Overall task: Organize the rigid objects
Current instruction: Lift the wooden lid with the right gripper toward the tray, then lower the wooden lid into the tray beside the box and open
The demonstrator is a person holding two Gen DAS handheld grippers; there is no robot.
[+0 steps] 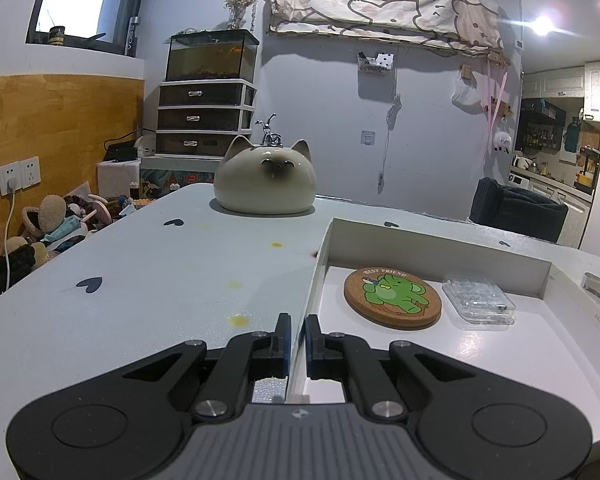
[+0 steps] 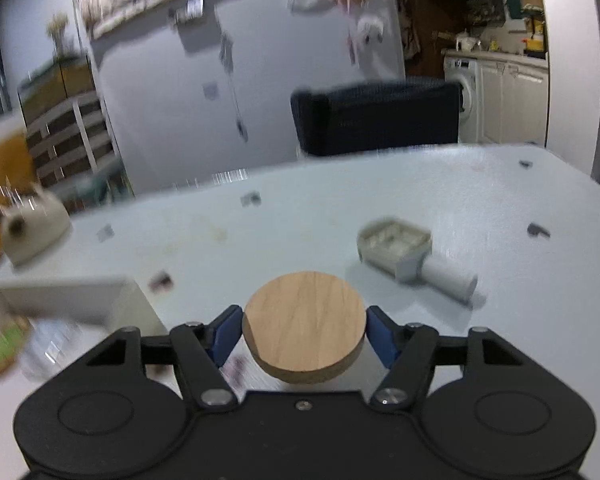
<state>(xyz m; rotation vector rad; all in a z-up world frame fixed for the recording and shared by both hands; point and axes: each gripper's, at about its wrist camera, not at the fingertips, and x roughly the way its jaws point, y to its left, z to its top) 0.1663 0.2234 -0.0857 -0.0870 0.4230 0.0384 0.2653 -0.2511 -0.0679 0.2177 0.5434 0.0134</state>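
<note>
A round wooden disc (image 2: 304,312) hangs a little above the pale table, with my right gripper (image 2: 304,330) shut on its two sides. My left gripper (image 1: 297,336) is shut on the left wall of a shallow white box (image 1: 440,248); the thin wall runs up between its blue pads. Inside the box lie a cork coaster (image 1: 392,298) with a green elephant print and a clear plastic case (image 1: 478,300). The right wrist view is blurred; the box (image 2: 60,300) shows at its lower left.
A cream ceramic cat (image 1: 265,178) stands at the table's far side, left of the box. A grey-white handled tool (image 2: 404,252) lies on the table to the right of the disc. A dark chair (image 2: 376,116) stands behind the far edge. Yellow stains (image 1: 238,320) mark the tabletop.
</note>
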